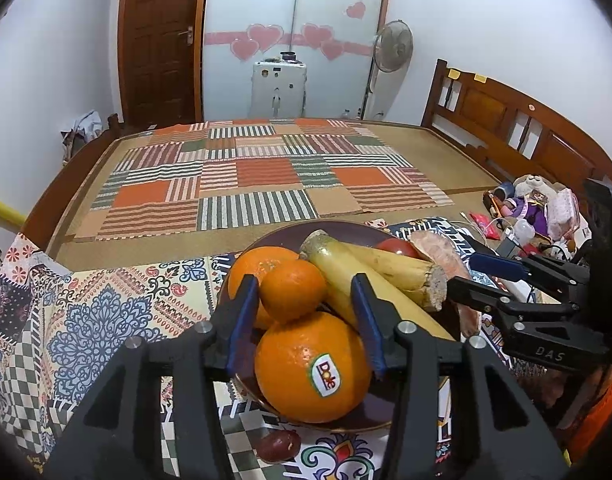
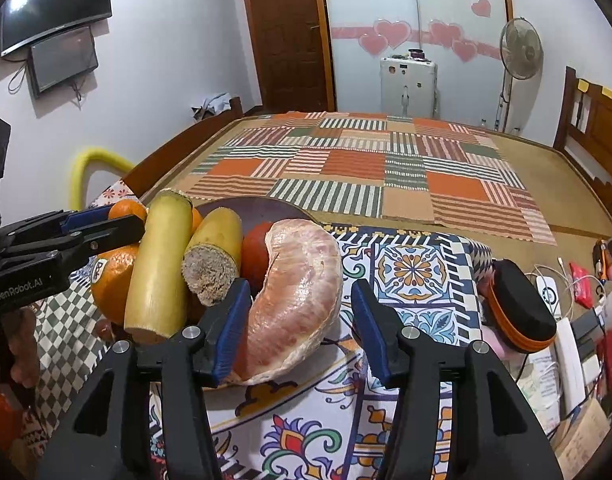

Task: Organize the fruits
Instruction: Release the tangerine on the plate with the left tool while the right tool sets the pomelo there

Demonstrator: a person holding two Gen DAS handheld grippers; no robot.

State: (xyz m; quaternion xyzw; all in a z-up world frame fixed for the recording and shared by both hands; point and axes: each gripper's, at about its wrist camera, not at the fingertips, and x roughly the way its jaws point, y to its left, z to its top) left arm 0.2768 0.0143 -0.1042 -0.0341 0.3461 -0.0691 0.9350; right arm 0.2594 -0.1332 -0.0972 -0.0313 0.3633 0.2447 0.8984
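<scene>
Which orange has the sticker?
The largest orange, at the near edge of the bowl, closest to the left hand-held gripper. It bears a Dole sticker; the two behind show none.

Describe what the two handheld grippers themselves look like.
Both are matte black plastic with triangular cut-outs, silver pivot pins and blue pads on the fingers. The left gripper reads "GenRobot.AI" on its side in the right wrist view; the right gripper shows "DAS" in the left wrist view.
</scene>
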